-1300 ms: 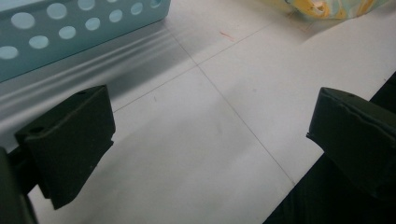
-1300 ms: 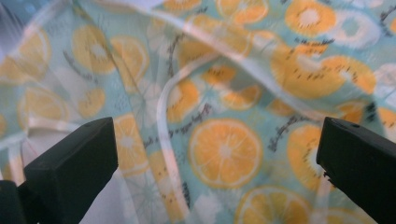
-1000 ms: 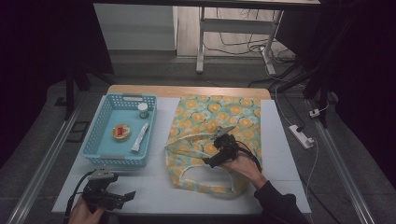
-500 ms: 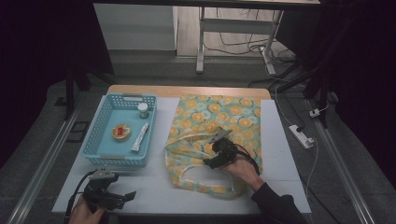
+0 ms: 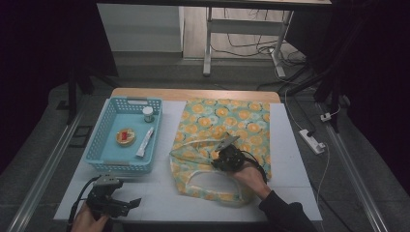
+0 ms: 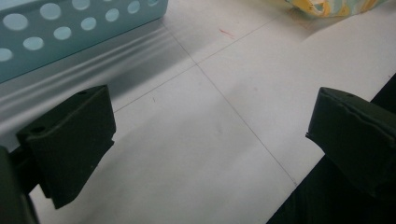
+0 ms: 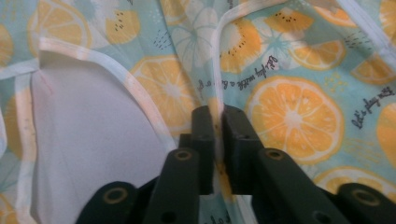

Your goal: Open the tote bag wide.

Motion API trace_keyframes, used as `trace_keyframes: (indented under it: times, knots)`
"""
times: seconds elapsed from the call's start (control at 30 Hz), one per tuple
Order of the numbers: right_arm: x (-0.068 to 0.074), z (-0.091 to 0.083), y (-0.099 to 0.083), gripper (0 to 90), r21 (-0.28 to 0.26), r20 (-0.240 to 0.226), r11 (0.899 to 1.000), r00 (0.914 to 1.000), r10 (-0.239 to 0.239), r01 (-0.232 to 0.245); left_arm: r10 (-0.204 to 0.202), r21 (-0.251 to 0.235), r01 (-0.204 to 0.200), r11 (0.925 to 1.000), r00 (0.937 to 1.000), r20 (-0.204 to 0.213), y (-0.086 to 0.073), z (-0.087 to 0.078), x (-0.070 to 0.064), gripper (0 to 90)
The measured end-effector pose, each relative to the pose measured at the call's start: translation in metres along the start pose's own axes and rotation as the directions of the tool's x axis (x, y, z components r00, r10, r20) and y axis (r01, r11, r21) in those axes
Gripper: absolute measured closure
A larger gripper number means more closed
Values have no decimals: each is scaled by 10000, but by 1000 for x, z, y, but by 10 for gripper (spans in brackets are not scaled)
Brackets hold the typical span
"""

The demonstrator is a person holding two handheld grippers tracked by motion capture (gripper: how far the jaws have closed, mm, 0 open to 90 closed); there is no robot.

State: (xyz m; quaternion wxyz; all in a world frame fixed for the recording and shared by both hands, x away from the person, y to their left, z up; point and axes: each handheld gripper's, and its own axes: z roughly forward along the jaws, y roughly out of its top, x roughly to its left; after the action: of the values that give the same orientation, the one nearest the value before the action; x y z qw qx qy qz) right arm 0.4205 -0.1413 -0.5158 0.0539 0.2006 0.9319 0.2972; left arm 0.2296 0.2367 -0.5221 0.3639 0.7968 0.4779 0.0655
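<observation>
While the right gripper (image 7: 218, 140) pinches the fruit-print bag's (image 5: 227, 130) rim, the spread-jawed left gripper (image 5: 126, 203) idles near-left, basket (image 5: 101, 145) farther.

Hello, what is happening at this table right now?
A person works with a tool in each hand. The right tool is shut on the white-trimmed edge of an orange-print fabric bag lying flat on the white table. The left tool is open and holds nothing, near the table's front edge, in front of a blue basket. The basket holds a small jar, a tube and a round item.
</observation>
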Motion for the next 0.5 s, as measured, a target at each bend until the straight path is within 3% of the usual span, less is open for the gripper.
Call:
trace_keyframes:
  times: [0.2, 0.5]
  knots:
    - [-5, -3, 1, 881, -37, -249, 9994, 9991, 329, -330, 6, 3, -6, 10000, 10000, 10, 0, 0, 0, 12]
    - [-9, -19, 7, 893, -899, 167, 9956, 9994, 287, -271, -2, 13, 2, 10000, 10000, 8, 0, 0, 0, 12]
